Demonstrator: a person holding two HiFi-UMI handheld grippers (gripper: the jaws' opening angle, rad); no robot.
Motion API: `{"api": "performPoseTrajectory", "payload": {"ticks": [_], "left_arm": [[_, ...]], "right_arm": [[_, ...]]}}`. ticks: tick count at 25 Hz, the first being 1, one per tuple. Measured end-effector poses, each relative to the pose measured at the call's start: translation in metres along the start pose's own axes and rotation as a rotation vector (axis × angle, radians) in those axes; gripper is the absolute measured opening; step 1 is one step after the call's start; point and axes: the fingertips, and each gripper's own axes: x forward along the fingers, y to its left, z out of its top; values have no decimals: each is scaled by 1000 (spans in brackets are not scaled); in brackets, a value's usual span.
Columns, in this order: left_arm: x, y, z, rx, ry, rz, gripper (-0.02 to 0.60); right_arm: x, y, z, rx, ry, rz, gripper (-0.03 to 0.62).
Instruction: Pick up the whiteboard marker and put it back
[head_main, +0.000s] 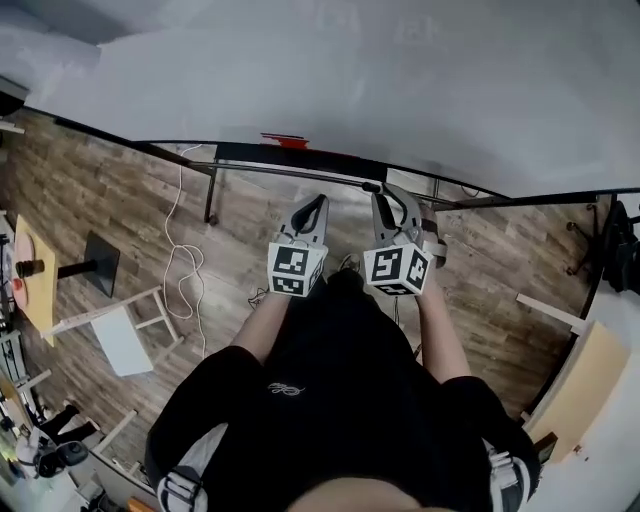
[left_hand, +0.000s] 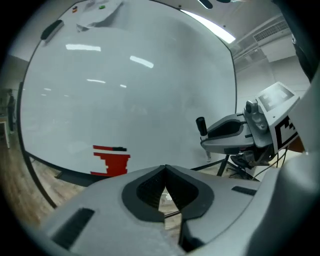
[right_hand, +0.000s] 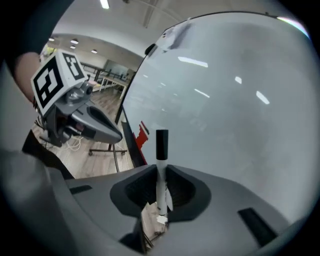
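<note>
My right gripper (right_hand: 161, 175) has its jaws pinching the whiteboard marker (right_hand: 161, 150), black cap pointing out toward the whiteboard (right_hand: 225, 100). My left gripper (left_hand: 165, 169) has its jaws pressed together on nothing. I can't read any print on the red block (left_hand: 111, 161).

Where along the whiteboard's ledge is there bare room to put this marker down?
The ledge looks bare on both sides of the red object, longest to its right, before the right gripper holding the marker. Only that object crowds it.
</note>
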Motion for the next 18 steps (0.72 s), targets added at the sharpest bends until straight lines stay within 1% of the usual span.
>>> {"api": "performPoseTrajectory", "payload": {"ticks": [2, 5, 9, 12, 15, 18], "left_arm": [[-3, 19, -6, -28, 0, 40, 8], [-8, 46, -13, -65, -4, 79, 8], [-2, 73, -23, -53, -4, 113, 8], [1, 88, -26, -52, -13, 125, 8], [-1, 94, -38, -93, -4, 129, 8], [-1, 97, -49, -126, 8, 129, 8]], "right_arm": [[19, 12, -2, -82, 63, 37, 55], [46, 29, -3, -167, 139, 87, 55], [81, 46, -11, -312, 230, 137, 55], [104, 60, -18, -335, 284, 185, 55], [116, 71, -31, -355, 348, 209, 55], [129, 75, -44, -355, 389, 223, 55]]}}
